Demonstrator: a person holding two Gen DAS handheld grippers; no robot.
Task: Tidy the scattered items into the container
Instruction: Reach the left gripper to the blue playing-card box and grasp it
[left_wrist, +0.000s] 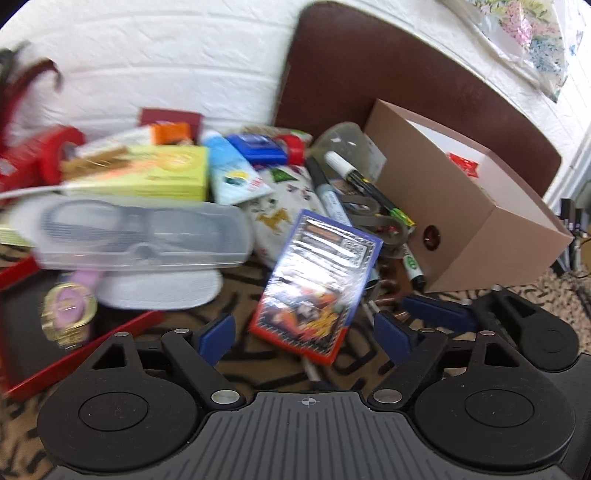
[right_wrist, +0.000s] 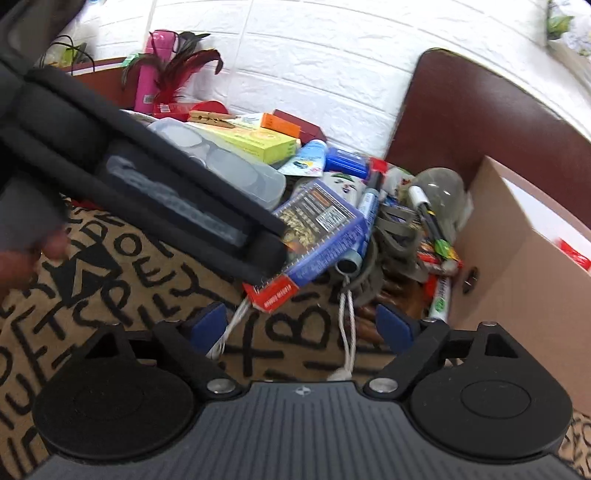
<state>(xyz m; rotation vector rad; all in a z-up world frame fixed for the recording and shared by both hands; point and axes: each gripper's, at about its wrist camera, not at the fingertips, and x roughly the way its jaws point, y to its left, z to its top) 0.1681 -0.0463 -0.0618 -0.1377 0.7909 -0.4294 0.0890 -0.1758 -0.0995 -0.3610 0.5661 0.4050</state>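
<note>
My left gripper (left_wrist: 304, 332) fingers apart, straddling card pack (left_wrist: 317, 284) for grab; right gripper (right_wrist: 299, 328) fingers apart, empty; box (left_wrist: 461, 221) near.

Legible text is scarce. The mat (right_wrist: 155, 291) carries large black block letters; "X" and "B" can be made out at lower centre of the right wrist view, the rest forming no readable word. The blue card pack (right_wrist: 325, 236) bears print on its face and red edge, too blurred to read. The marker (left_wrist: 410, 263) label is illegible.
</note>
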